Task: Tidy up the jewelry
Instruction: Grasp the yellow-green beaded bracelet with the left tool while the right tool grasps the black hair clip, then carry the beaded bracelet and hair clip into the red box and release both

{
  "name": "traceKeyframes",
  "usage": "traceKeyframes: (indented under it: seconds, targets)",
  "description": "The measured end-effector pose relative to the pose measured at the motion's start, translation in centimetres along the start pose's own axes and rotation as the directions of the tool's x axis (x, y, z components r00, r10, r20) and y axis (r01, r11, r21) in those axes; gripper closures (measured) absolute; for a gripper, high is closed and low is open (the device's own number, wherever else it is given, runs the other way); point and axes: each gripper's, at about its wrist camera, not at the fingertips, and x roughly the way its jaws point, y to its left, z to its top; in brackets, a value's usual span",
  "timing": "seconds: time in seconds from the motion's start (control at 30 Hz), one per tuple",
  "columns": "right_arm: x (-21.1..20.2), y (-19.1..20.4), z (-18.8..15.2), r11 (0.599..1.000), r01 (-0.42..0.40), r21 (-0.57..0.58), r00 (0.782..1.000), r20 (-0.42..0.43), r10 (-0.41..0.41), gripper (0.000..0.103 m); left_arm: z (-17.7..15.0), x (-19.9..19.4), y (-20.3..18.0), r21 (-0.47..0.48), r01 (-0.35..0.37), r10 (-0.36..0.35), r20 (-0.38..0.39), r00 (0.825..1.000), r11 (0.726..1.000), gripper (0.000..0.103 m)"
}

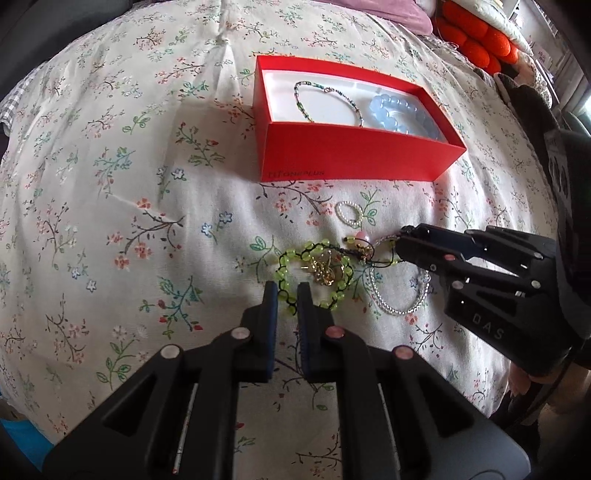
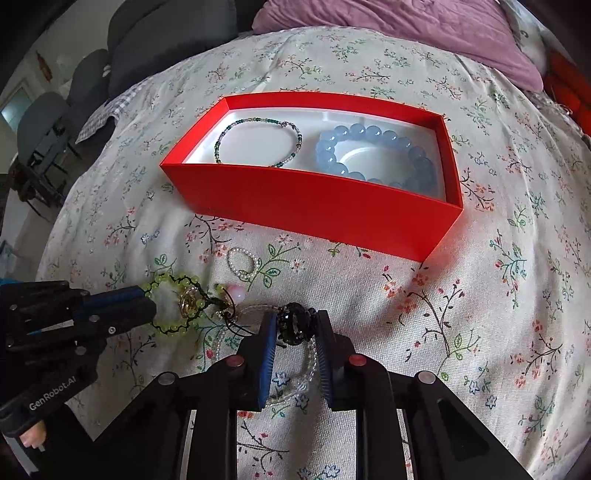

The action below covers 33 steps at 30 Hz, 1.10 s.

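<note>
Left claw (image 1: 287, 295): jaws drawn nearly together, pinching the rim of the green beaded bracelet (image 1: 314, 275) where it lies on the bed.
Right claw (image 2: 295, 326): pads pressed in on a black beaded cluster (image 2: 293, 325) that sits on top of a clear bead strand (image 2: 308, 365).
Pile: the green bracelet, a gold charm (image 1: 325, 271), a pink bead (image 2: 236, 293), black cords and the clear strand lie knotted in one heap between the two claws; a small pearl ring (image 2: 242, 263) lies apart, nearer the box.
Red box (image 2: 314, 206): open, just beyond the pile, already holding a thin multicolour bead bracelet (image 2: 258, 142) and a chunky blue bead bracelet (image 2: 376, 155).
Risk, tangle: pulling the claws apart may tighten the cords rather than free them, or drag the whole heap up with one piece.
Risk, grip: both holds are thin; a bead could slip from the pads and drop into the soft cover.
Risk, strain: a hard tug might snap a cord and scatter beads.
Surface: a floral bedspread (image 1: 129, 221), soft and slightly creased.
Room: a mauve cushion (image 2: 406, 33) and an orange knotted cushion (image 1: 476, 40) behind; dark chairs (image 2: 147, 44) beyond the bed.
</note>
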Motion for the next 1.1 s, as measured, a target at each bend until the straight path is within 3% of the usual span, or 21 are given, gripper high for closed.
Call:
traceKeyframes:
  seconds: [0.57,1.1]
  targets:
    - [-3.4,-0.9,-0.4,0.997,-0.060,0.049,0.998,-0.009,0.061,0.082,1.8,-3.9,-0.3,-0.008,0.070,-0.068,0.105,0.992,0.998,0.092]
    - [-6.9,-2.1,1.2,0.991,-0.100,0.092,0.993,0.077,0.093,0.082,4.5,-8.4,-1.9,-0.010,0.126,-0.120,0.244,0.962,0.992,0.092]
